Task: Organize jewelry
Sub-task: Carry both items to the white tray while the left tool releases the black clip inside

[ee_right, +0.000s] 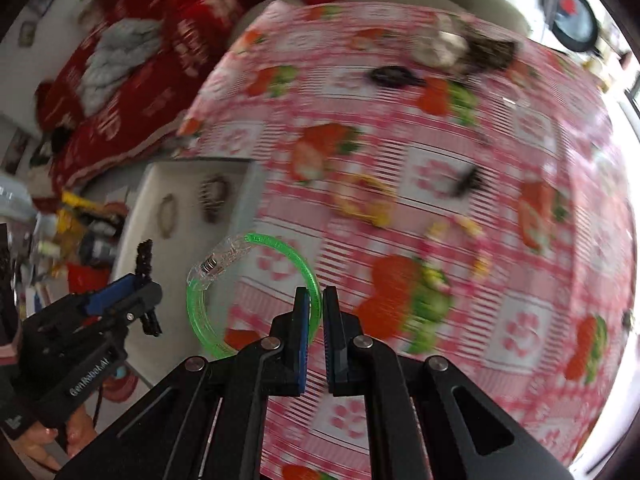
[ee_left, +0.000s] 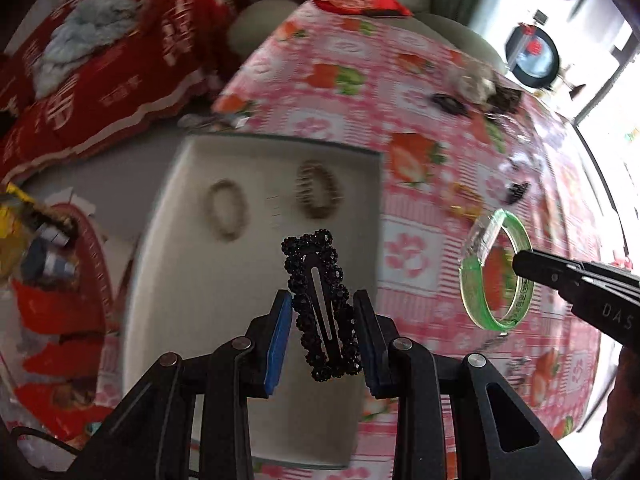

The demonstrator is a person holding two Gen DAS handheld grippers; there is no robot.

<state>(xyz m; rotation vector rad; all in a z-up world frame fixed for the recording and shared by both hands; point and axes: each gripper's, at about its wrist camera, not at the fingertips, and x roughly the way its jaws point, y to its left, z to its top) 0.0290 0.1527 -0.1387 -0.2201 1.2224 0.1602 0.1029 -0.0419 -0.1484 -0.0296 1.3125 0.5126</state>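
Above the white tray (ee_left: 168, 264), the left gripper (ee_left: 322, 312) pinches the black beaded hair clip (ee_left: 322, 304) upright, while the right gripper (ee_right: 316, 312), just beside the tray's edge, clamps the green bangle (ee_right: 256, 292), both apparently for sorting beside the two bracelets (ee_left: 272, 204) inside.

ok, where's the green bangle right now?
The green bangle is pinched in the right gripper, held above the strawberry tablecloth just right of the white tray; the left wrist view shows it at right.
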